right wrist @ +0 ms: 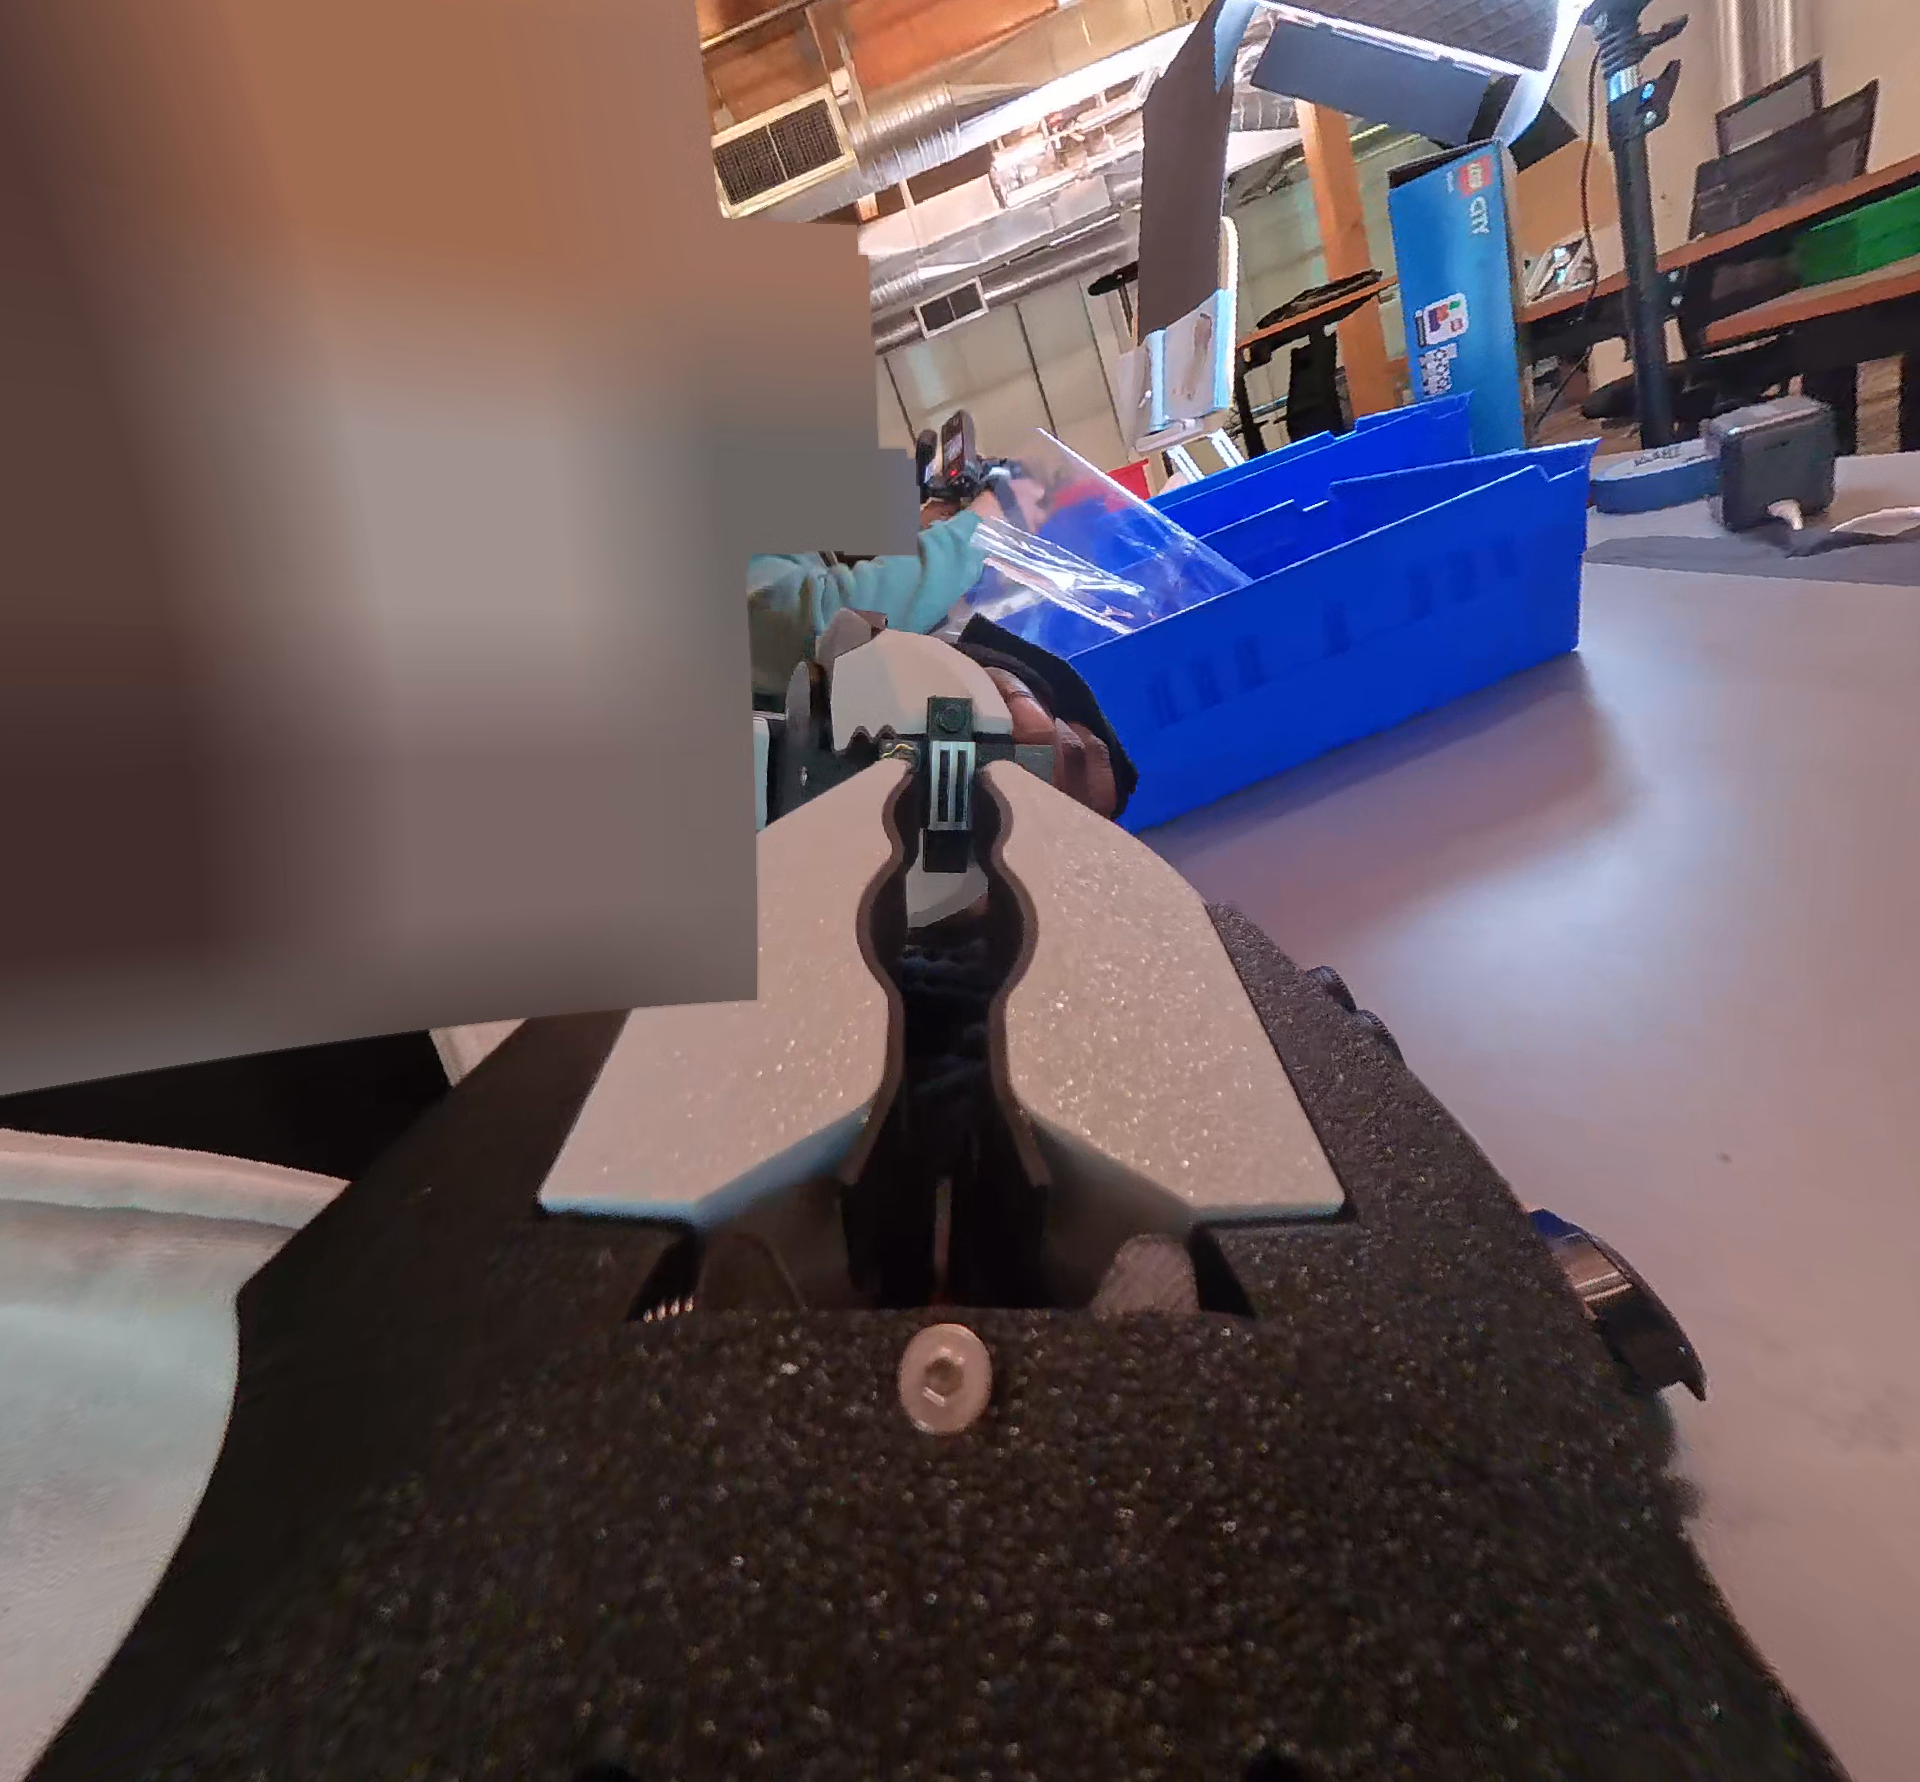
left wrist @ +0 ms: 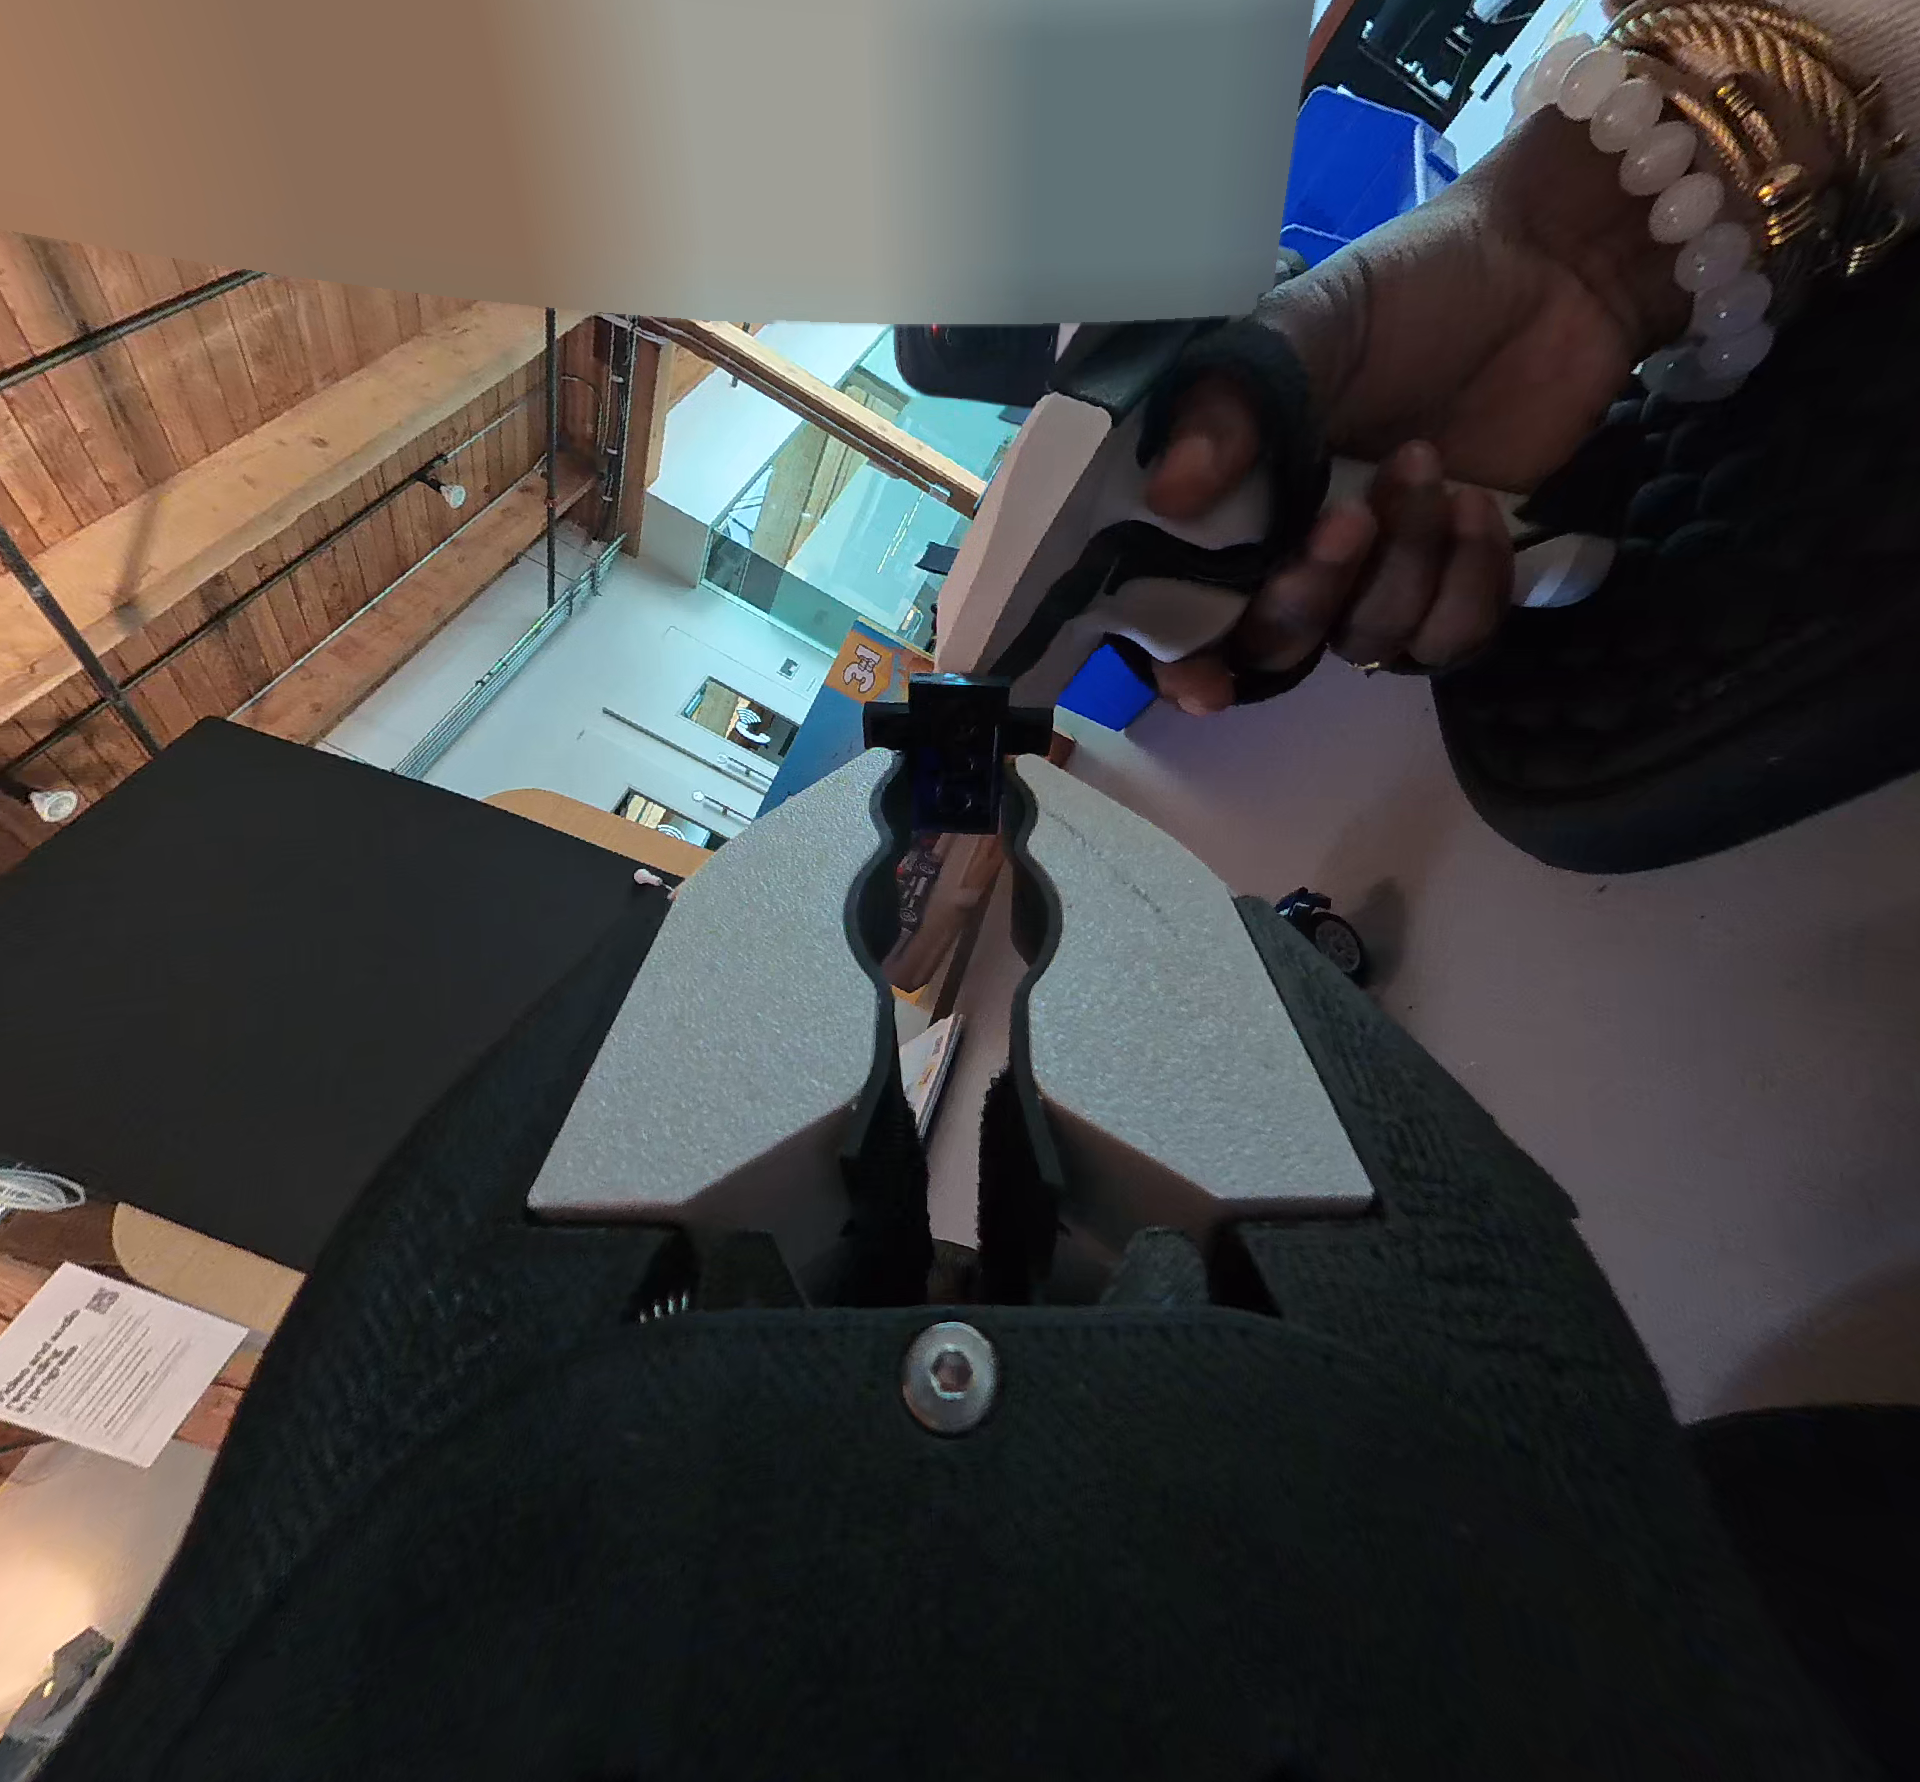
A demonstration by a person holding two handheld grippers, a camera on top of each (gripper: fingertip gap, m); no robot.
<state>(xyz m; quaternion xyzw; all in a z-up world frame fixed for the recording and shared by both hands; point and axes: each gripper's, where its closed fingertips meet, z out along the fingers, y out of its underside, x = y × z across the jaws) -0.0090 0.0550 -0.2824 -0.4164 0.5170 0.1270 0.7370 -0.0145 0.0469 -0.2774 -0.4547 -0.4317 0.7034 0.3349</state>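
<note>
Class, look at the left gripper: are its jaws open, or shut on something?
Shut: the left gripper has both fingertips pressed against a small black brick piece.

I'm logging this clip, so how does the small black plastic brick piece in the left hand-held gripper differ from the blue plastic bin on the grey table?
The small black plastic brick piece is tiny and cross-shaped; the blue plastic bin is large, long and open-topped. The piece sits clamped in the left hand-held gripper, off the grey table; the bin rests on it. Both look like plastic.
</note>
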